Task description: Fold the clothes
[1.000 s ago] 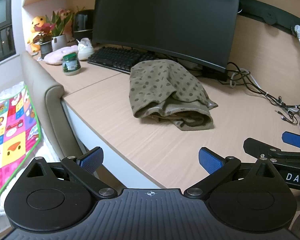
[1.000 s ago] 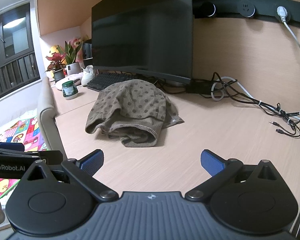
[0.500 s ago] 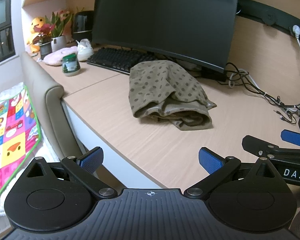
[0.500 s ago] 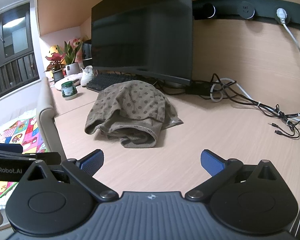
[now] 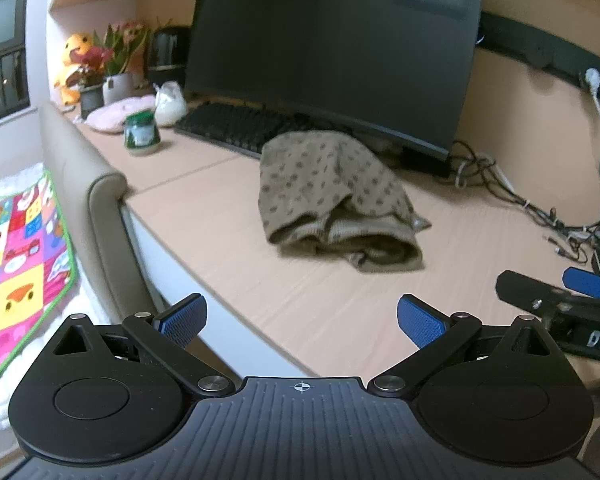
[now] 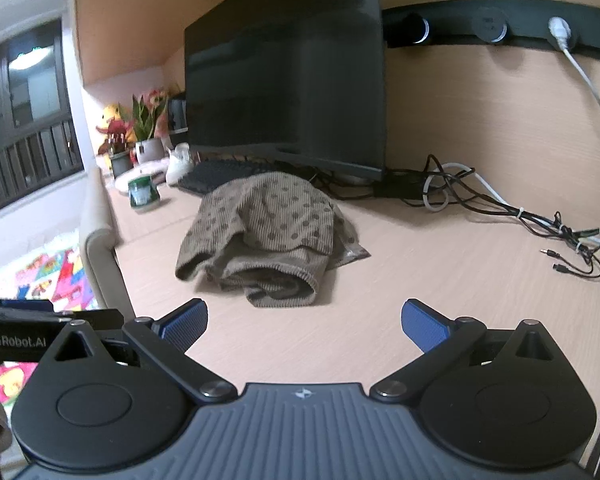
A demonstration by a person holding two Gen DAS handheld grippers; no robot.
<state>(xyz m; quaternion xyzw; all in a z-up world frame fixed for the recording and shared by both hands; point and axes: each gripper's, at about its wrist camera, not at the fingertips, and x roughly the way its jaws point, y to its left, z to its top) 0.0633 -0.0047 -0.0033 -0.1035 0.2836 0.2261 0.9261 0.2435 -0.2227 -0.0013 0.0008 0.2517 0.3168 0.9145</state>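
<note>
Brown dotted garment (image 5: 332, 196): lying crumpled in a soft heap on the wooden desk (image 5: 228, 216), ribbed hem rolled toward the near edge, its far side just in front of the monitor (image 5: 332, 48) and keyboard (image 5: 232, 128).
Left gripper (image 5: 300, 316): blue-padded fingers (image 5: 182, 316) spread wide, nothing between them, hanging over the desk's near edge, well short of the garment.
Right gripper (image 6: 304, 320): fingers (image 6: 424, 324) spread wide too, empty, pointing straight at the heap from the near side of the desk, not touching it.
Each other: the right gripper pokes into the left wrist view at the right edge; the left one shows at the left edge of the right wrist view, lettered "GenRobot.AI".
Left end of desk: a green-lidded jar (image 5: 141, 136) stands alone, with potted flowers (image 5: 114, 64) and a yellow plush toy (image 5: 74, 64) behind it in the corner.
Right side: a tangle of black cables (image 6: 512, 212) trails along the back of the desk, and a white plug (image 6: 560, 32) sits in the wall strip.
Below the desk: a bright patchwork play mat (image 5: 16, 248) on the floor beside a beige padded edge (image 5: 100, 216).
</note>
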